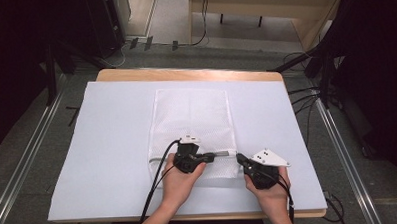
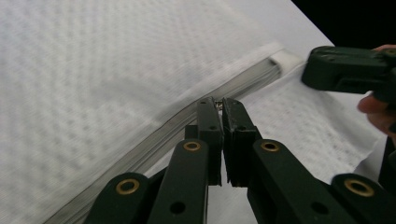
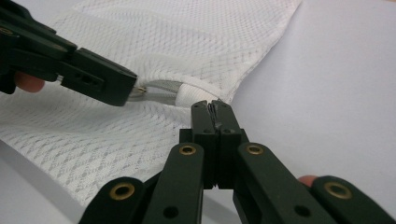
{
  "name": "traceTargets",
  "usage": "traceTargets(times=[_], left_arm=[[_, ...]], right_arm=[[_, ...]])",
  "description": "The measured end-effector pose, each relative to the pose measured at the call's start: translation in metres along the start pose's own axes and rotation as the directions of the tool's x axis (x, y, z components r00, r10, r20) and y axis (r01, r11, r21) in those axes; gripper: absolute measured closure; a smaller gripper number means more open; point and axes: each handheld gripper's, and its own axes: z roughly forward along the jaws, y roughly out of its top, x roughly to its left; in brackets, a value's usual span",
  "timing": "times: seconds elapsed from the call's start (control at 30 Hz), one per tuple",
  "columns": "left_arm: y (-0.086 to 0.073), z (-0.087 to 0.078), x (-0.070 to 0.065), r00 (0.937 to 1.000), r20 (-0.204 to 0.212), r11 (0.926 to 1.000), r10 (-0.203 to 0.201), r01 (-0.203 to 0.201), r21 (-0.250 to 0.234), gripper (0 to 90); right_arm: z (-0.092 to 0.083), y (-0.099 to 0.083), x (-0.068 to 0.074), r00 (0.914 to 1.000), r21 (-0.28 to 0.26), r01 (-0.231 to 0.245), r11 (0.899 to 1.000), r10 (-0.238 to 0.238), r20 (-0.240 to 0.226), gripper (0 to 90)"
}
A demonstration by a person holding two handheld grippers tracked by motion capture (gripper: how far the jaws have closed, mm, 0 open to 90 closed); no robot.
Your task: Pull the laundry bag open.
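A white mesh laundry bag (image 1: 191, 117) lies flat on the pale sheet (image 1: 112, 135), with its zipper (image 1: 223, 153) running across near the end closest to me. My left gripper (image 1: 211, 155) is shut on the zipper's small metal pull (image 2: 219, 103), partway along the zipper track (image 2: 243, 81). My right gripper (image 1: 239, 158) is shut on the bag's right edge (image 3: 219, 95), just past the zipper's end (image 3: 161, 86). In the right gripper view, the left gripper (image 3: 133, 86) comes in from the left. The right gripper (image 2: 308, 70) appears at the upper right of the left gripper view.
The sheet covers a wooden table (image 1: 185, 74) almost to its edges. Metal rails (image 1: 27, 148) run along the floor on both sides. Cables (image 1: 306, 95) and dark stands (image 1: 325, 67) sit beyond the right side, with more cables on the floor behind the table.
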Motion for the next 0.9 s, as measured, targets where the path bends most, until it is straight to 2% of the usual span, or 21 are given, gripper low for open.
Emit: traceTargets(times=[0.13,0.17,0.37,0.43,0.5,0.53,0.73,0.87,0.9], left_arm=[[-0.010,-0.015,0.016,0.9994,-0.026,0.9995,-0.022,0.021,-0.024,87.7],[-0.010,-0.015,0.016,0.9994,-0.026,0.9995,-0.022,0.021,-0.024,87.7],[-0.025,-0.034,0.037,0.9978,-0.042,0.9980,-0.052,0.050,-0.038,87.7],[-0.029,-0.041,0.042,0.9954,-0.085,0.9980,-0.046,0.042,-0.048,87.7],[-0.035,-0.054,0.056,0.9923,-0.101,0.9963,-0.071,0.065,-0.055,87.7],[-0.035,-0.054,0.056,0.9923,-0.101,0.9963,-0.071,0.065,-0.055,87.7],[-0.050,-0.080,0.076,0.9854,-0.144,0.9946,-0.091,0.083,-0.063,87.7],[-0.054,-0.091,0.082,0.9831,-0.156,0.9942,-0.096,0.087,-0.063,87.7],[-0.055,-0.098,0.084,0.9823,-0.162,0.9943,-0.095,0.085,-0.064,87.7]], right_arm=[[-0.003,0.002,0.000,1.0000,-0.005,-0.003,1.000,0.003,0.007,90.0],[-0.004,0.003,0.000,1.0000,-0.005,-0.002,1.000,0.002,0.006,90.0],[-0.005,0.004,0.001,1.0000,-0.001,0.006,1.000,-0.006,0.001,90.0],[-0.005,0.005,0.002,0.9998,-0.001,0.012,1.000,-0.012,0.012,90.0],[-0.007,0.006,-0.001,0.9997,-0.003,0.002,1.000,-0.002,0.026,90.0],[-0.007,0.006,-0.002,0.9996,-0.007,0.002,1.000,-0.002,0.026,90.0],[-0.009,0.006,-0.005,0.9994,-0.007,-0.010,1.000,0.010,0.034,90.0],[-0.009,0.006,-0.004,0.9995,-0.002,-0.008,1.000,0.008,0.032,90.0],[-0.009,0.006,-0.004,0.9995,-0.002,-0.004,1.000,0.004,0.032,90.0]])
